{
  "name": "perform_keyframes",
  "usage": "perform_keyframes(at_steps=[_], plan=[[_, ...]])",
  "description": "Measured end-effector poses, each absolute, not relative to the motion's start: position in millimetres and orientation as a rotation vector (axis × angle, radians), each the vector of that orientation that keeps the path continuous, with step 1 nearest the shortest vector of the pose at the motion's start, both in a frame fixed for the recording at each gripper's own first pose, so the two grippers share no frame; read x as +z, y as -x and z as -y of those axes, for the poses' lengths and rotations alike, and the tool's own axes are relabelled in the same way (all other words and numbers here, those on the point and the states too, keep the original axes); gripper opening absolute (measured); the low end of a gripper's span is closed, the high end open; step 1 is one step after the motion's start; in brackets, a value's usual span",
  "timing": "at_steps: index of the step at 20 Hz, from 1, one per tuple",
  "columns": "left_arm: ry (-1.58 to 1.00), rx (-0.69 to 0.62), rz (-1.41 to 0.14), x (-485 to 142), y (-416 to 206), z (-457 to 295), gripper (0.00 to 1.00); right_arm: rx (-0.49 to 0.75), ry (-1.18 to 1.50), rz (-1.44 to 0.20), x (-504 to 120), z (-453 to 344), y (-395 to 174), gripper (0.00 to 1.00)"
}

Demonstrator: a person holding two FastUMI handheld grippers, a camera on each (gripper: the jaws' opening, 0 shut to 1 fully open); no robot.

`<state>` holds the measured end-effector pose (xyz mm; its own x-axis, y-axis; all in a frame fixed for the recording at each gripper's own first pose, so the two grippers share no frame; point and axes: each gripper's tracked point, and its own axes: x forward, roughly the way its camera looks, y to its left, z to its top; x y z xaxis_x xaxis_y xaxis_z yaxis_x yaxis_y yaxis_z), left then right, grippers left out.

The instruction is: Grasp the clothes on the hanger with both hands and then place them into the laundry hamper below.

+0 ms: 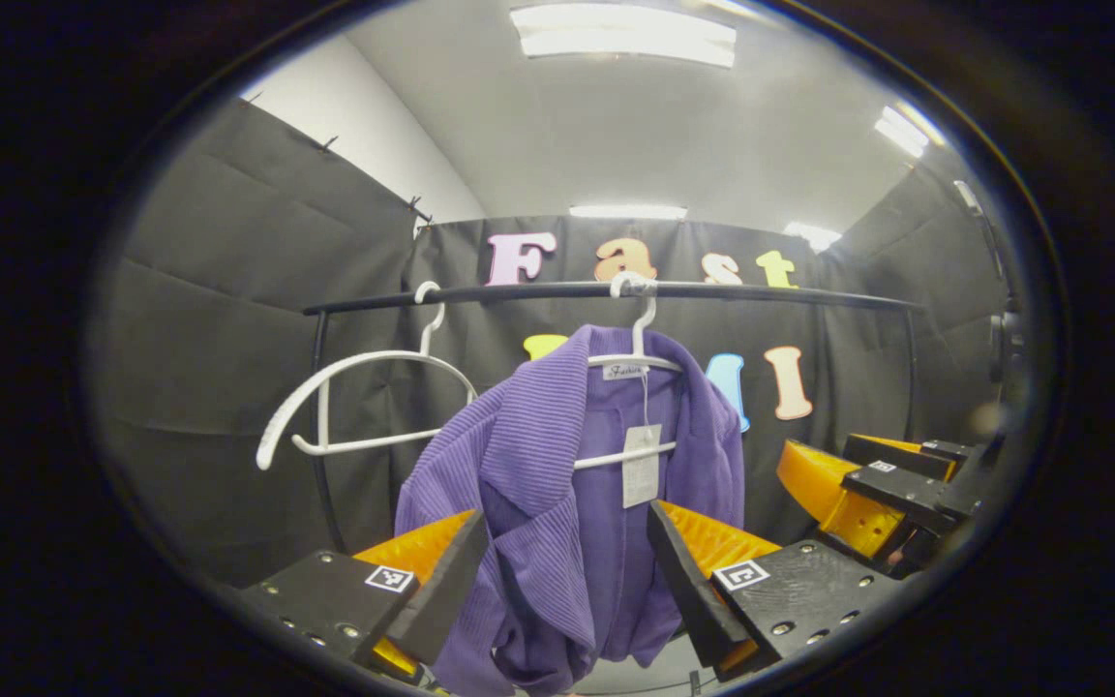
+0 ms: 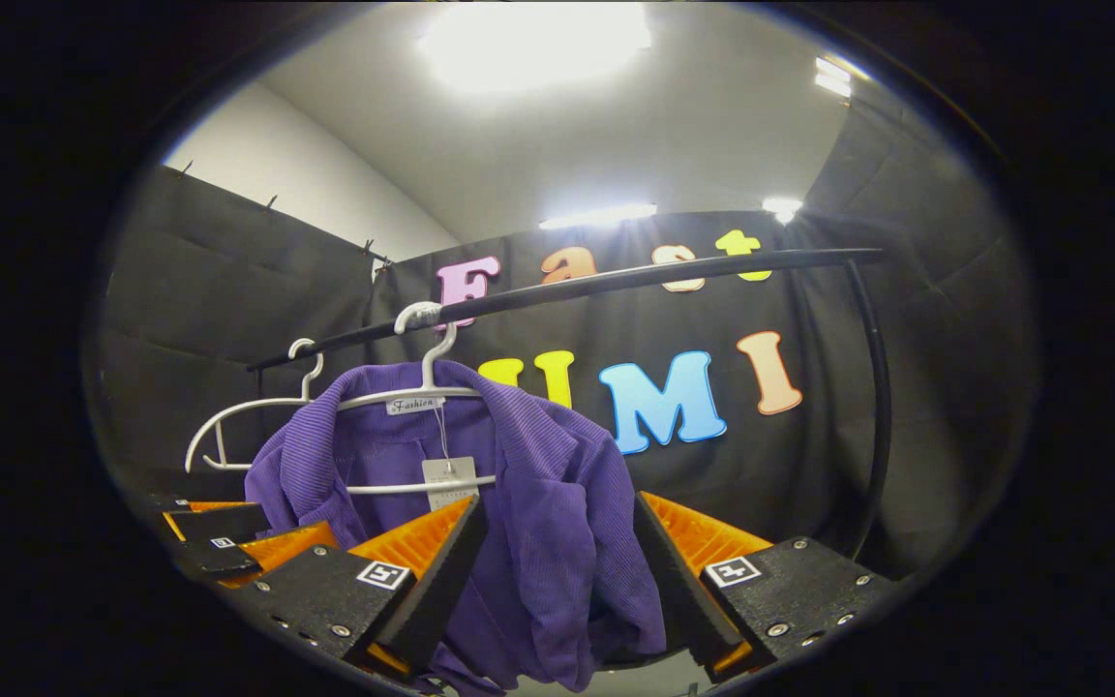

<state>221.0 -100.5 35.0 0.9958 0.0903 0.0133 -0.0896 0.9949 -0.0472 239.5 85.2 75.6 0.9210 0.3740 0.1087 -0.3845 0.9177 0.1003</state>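
A purple ribbed shirt point(image 1: 528, 484) hangs on a white hanger point(image 1: 637, 334) from a black rail point(image 1: 538, 290), with a paper tag point(image 1: 642, 465) at its collar. My left gripper point(image 1: 567, 523) is open, its fingers standing either side of the shirt's front panel without pressing on it. In the right gripper view the same shirt point(image 2: 548, 503) drapes off its hanger point(image 2: 432, 363), and my right gripper point(image 2: 559, 508) is open around the shoulder and sleeve side. The two grippers flank the garment; the right one point(image 1: 843, 465) shows off to the side in the left gripper view.
An empty white hanger point(image 1: 364, 363) hangs on the rail beside the shirt, also seen as the bare hanger point(image 2: 228, 416) behind the left gripper point(image 2: 219, 542). The rail's upright post point(image 2: 877, 416) curves down at the far end. Black cloth walls close in behind.
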Motion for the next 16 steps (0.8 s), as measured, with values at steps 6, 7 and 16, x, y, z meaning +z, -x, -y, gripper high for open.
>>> perform_keyframes(at_steps=[6, 7, 16], plan=[[-0.004, 0.152, -0.039, 11.2, -251.5, 94.8, 1.00, 0.471, -0.082, 0.052, 57.2, -117.3, -275.7, 0.94], [-0.010, 0.161, -0.045, 8.4, -255.6, 93.4, 1.00, 0.475, -0.075, 0.045, 53.5, -120.2, -281.9, 0.94], [-0.052, 0.290, -0.040, -2.3, -274.7, 83.6, 1.00, 0.498, -0.092, -0.087, 3.1, -148.9, -339.3, 0.94]])
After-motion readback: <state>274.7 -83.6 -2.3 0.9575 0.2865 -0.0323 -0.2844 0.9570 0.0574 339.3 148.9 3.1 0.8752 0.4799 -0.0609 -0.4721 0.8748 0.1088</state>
